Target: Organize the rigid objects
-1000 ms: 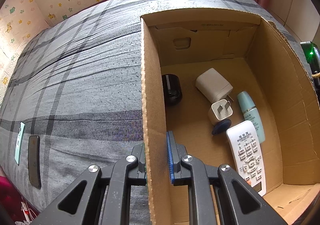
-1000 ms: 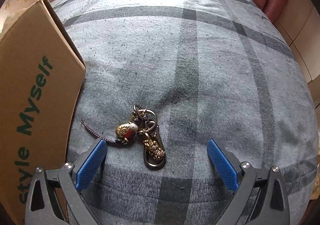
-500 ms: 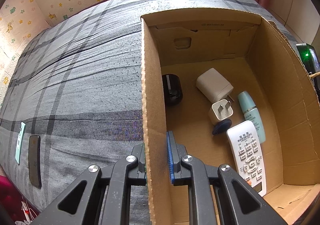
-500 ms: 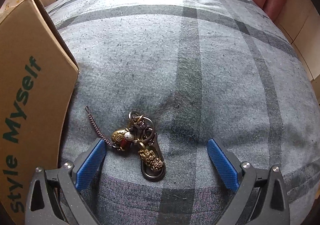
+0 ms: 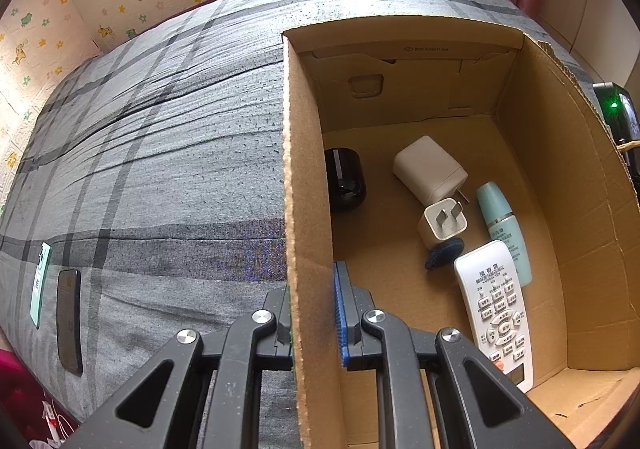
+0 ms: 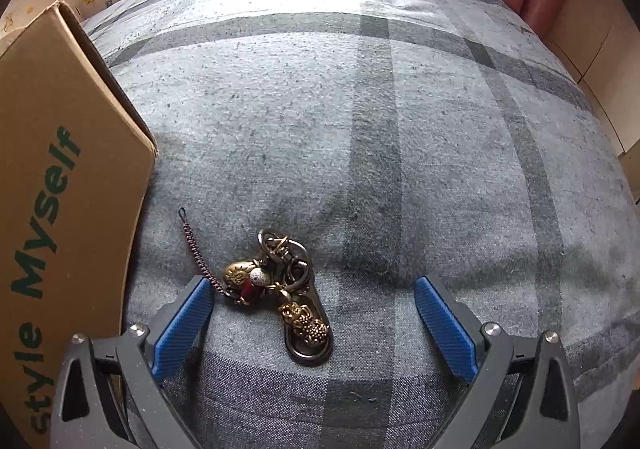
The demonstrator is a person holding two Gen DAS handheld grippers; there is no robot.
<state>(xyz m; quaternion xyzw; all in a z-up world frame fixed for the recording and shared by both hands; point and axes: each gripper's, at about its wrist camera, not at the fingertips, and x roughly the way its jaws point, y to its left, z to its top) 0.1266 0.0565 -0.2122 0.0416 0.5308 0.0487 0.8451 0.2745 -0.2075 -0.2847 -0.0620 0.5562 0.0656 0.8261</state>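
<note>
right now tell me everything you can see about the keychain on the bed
The keychain is a metal bunch: dark oval carabiner clip, several interlinked steel rings, brass charms including a knobbly figure lying on the clip, a white speckled bead, a red bead, and a dark braided cord trailing away toward the cardboard box. It lies flat on the grey plaid bedcover, between the right gripper's open jaws, untouched.
</note>
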